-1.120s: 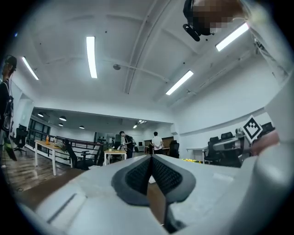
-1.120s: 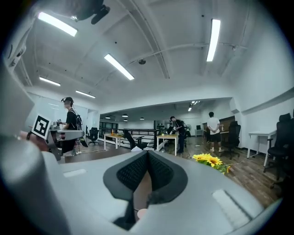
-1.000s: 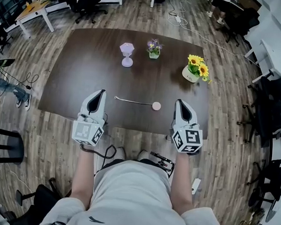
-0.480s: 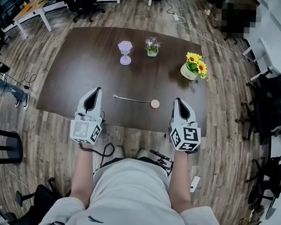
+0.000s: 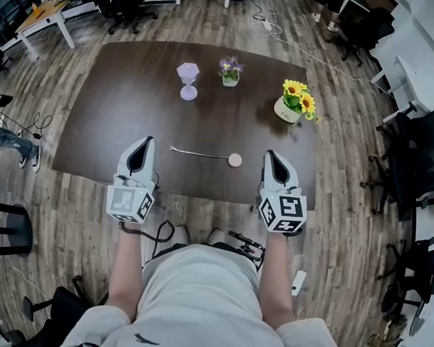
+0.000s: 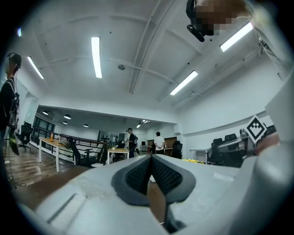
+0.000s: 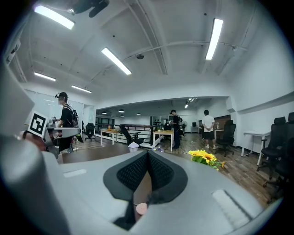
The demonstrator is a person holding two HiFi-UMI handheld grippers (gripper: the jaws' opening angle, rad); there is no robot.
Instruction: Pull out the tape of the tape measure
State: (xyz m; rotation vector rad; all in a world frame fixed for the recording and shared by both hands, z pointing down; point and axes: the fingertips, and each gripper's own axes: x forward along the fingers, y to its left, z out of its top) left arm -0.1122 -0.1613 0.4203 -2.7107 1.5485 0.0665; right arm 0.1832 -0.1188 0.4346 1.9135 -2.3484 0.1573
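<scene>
Dark wooden table [image 5: 127,92] is stretching beneath the left gripper [image 5: 145,141] and right gripper [image 5: 269,154], both sitting fully closed and empty at its near edge; the pink tape measure [image 5: 234,160] is lying between them, tape extending left.

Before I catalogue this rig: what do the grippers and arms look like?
The left gripper and right gripper: pale grey shells, black ribbed pads on the jaws, a white cube with black square markers. A black cable trails from the left. Light grey short-sleeved shirt.
</scene>
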